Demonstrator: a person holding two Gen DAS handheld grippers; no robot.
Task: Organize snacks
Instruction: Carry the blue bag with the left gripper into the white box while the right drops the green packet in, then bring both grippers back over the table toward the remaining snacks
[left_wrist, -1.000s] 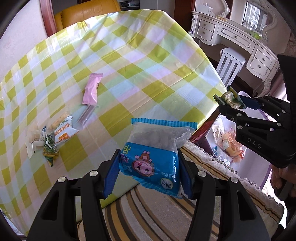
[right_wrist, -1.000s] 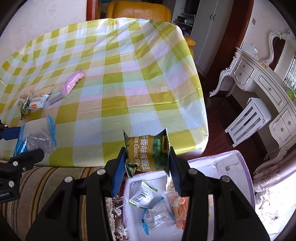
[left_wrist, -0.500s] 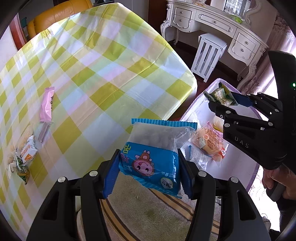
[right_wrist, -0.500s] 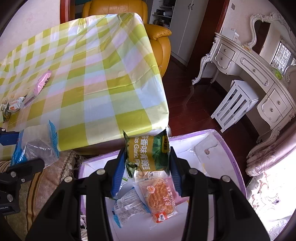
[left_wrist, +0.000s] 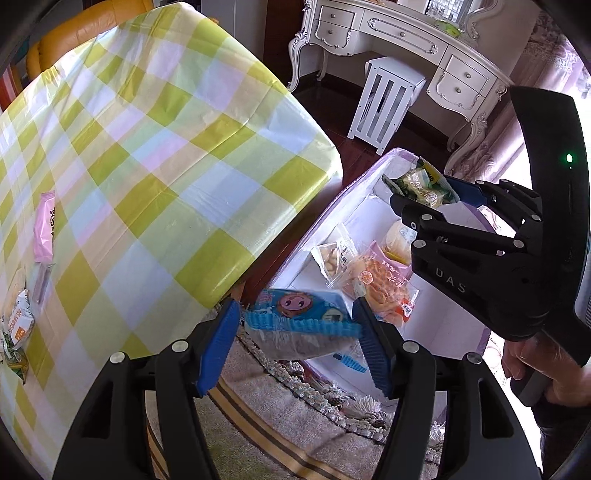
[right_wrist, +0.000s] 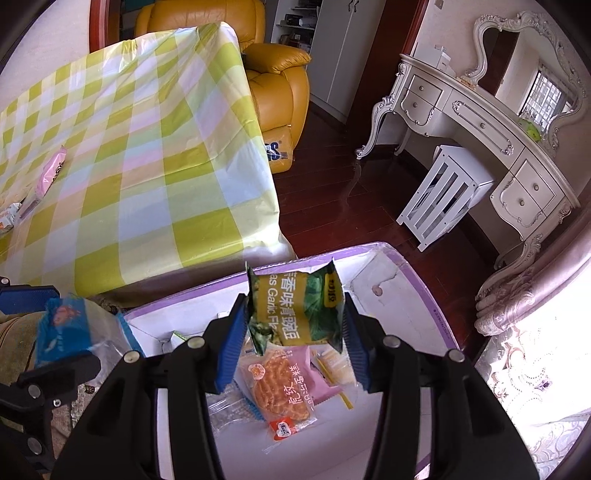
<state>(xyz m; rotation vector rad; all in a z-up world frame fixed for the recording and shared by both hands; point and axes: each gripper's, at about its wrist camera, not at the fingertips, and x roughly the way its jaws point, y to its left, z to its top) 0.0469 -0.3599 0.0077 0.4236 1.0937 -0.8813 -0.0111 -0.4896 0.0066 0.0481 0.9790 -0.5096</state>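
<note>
My left gripper (left_wrist: 295, 325) is open; a blue pig-print snack bag (left_wrist: 303, 314) sits loose and tipped forward between its fingers, at the near edge of the white, purple-rimmed box (left_wrist: 332, 206). The bag also shows at the left of the right wrist view (right_wrist: 70, 328). My right gripper (right_wrist: 295, 332) is shut on a green garlic-pea packet (right_wrist: 295, 306) and holds it above the box (right_wrist: 417, 284); it shows in the left wrist view (left_wrist: 421, 188) too. An orange pastry packet (right_wrist: 280, 384) and other snacks lie in the box.
The checked-cloth table (left_wrist: 147, 166) carries a pink packet (left_wrist: 44, 225) and small snacks (left_wrist: 18, 325) at its left. A striped rug (left_wrist: 258, 424) lies below. A white stool (right_wrist: 443, 195), dresser (right_wrist: 498, 147) and yellow armchair (right_wrist: 280, 85) stand beyond.
Both grippers swung right from the table to the box. The left gripper's jaws opened and the blue bag tipped forward, loose. The right gripper still holds the green packet.
</note>
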